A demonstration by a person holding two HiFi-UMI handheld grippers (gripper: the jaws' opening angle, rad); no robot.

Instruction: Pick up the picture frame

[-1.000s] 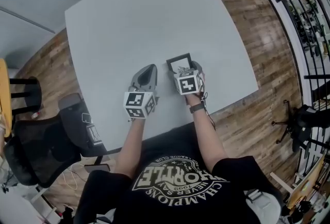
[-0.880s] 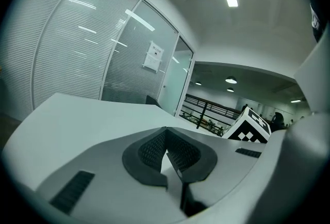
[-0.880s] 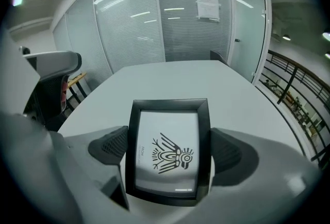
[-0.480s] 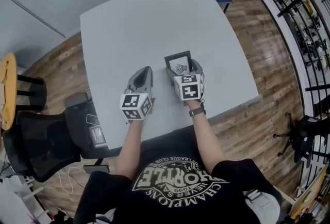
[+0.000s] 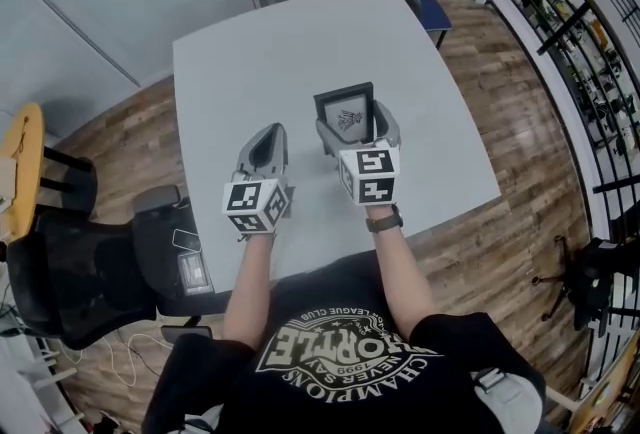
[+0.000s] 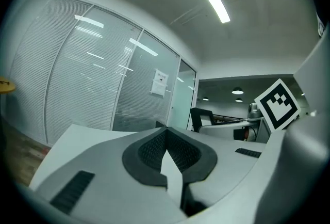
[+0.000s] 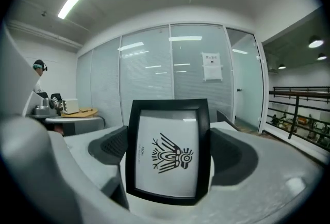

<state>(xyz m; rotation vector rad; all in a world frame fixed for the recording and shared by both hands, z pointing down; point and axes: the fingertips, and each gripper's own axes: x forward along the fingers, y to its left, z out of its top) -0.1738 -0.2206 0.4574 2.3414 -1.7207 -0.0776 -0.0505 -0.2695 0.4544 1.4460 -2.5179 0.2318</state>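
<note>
**Picture frame, clasped upright in the right tongs: slip and tip hazards**

Head view: the picture frame [image 5: 344, 112] stands upright between the jaws of the right gripper [image 5: 352, 129], above the grey table [image 5: 250, 52]. The left gripper [image 5: 268, 134] sits just beside it, clenched on nothing. Left gripper view: the jaw tips meet with nothing between them, so this hand gives no backup and the whole load likely rests on one grip. Right gripper view: the pads [image 7: 111, 148] press the frame's two smooth black side rails, low down, with the print facing the camera. Likely hazards:
- The slick rails could slide down if the squeeze eases.
- The tall upper part could pivot on a quick swing.
- Over-squeezing could bow the rails.
- A drop onto the table could crack the front.
</note>
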